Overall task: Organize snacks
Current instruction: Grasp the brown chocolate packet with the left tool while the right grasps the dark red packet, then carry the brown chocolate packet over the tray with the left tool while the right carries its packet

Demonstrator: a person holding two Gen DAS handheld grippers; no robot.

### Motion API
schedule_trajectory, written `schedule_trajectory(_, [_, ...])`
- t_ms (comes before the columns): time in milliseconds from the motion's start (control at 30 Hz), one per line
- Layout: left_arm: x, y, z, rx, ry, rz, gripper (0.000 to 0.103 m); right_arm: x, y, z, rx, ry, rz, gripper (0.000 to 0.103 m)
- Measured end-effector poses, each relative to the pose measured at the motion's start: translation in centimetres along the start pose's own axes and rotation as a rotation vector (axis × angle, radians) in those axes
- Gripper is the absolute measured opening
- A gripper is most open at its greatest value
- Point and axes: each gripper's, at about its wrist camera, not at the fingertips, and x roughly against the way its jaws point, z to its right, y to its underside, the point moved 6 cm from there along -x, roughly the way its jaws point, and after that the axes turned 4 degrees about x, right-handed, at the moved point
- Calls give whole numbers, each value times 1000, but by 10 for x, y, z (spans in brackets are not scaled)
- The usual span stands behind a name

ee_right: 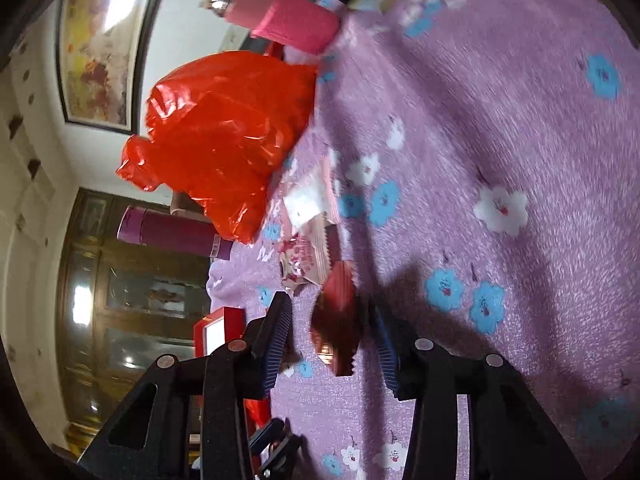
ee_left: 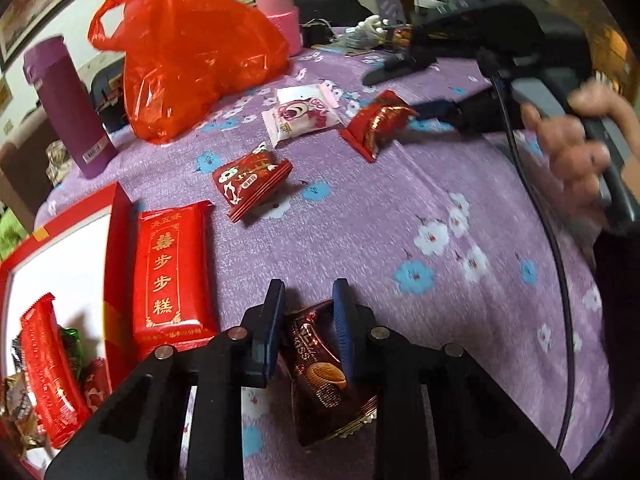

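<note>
- Left gripper point(ee_left: 308, 300): jaws drawn narrow, pads pressing both sides of a dark brown foil snack packet printed with an almond and a biscuit point(ee_left: 324, 372). Packet hangs below the pads with most of its length free. Risk: grip sits near one sealed end, so the packet could swing or slip out on the way to the box.
- Red cardboard box with white lining point(ee_left: 116, 240): just left of the left gripper, already holding several wrapped snacks. Risk: the box wall could catch the dangling packet.
- Long red foil cake packet point(ee_left: 172, 276): left of the left gripper, leaning on the box wall; gold writing reads 步步糕, smaller top line unclear.
- Right gripper point(ee_right: 332, 328): jaws part-open around a small red foil candy packet point(ee_right: 340, 320) lying on the purple flowered cloth point(ee_right: 500, 120); contact cannot be told through blur. Risk: closing off-centre would push it away.
- Brown packet lettering: illegible.
</note>
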Motion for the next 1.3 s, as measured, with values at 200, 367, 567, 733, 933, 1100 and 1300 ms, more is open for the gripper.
schedule_trajectory(200, [11, 6, -5, -22, -74, 26, 51, 4, 1, -18, 73, -13, 24, 43])
schedule_trajectory(367, [31, 7, -11, -24, -98, 79, 58, -8, 7, -23, 143, 67, 11, 43])
schedule_trajectory(567, [26, 16, -17, 7, -98, 35, 60, -26, 13, -25, 216, 166, -12, 40])
schedule_trajectory(733, [16, 24, -14, 35, -61, -2, 52, -27, 11, -13, 175, 178, -9, 27])
schedule_trajectory(933, [16, 26, -8, 57, 19, -7, 30, -21, 11, -14, 142, 126, 2, 26])
schedule_trajectory(1100, [20, 27, -3, 47, 7, 3, 26, -14, 11, -29, 142, 26, 14, 26])
schedule_trajectory(1300, [31, 26, -12, 91, -12, 32, 25, -18, 20, -46, 157, -63, -24, 26])
